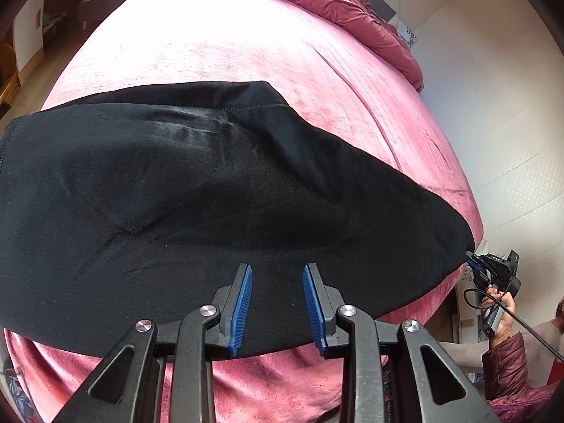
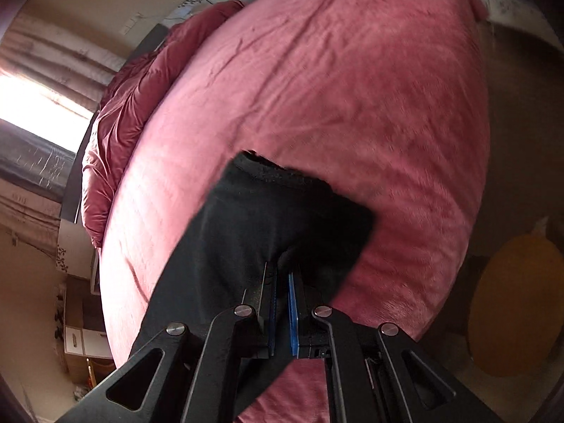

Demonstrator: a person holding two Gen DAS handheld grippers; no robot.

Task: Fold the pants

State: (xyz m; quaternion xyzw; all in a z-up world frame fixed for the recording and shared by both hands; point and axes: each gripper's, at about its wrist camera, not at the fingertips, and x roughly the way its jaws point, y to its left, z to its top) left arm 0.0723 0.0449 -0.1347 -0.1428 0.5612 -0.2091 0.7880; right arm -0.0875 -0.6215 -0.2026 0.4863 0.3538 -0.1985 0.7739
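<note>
Black pants [image 1: 211, 190] lie spread across a pink-covered bed [image 1: 218, 46], with a crumpled pink duvet [image 1: 338, 3] at 1 o'clock near the headboard. Nothing lies between the pants and either tool. The left hand-held gripper [image 1: 278, 305] hovers over the pants' near edge, jaws partly apart, gripping nothing. The right hand-held gripper [image 2: 280, 303] stands nearly closed, pinching a fold of the pants [image 2: 268, 225]. Only the left wrist view shows the right hand-held gripper [image 1: 474, 264] at 4 o'clock, clamped on the pants' corner, and the person's hand [image 1: 502, 320]; only the right wrist view shows a bright window [image 2: 38, 105] at 9 o'clock.
</note>
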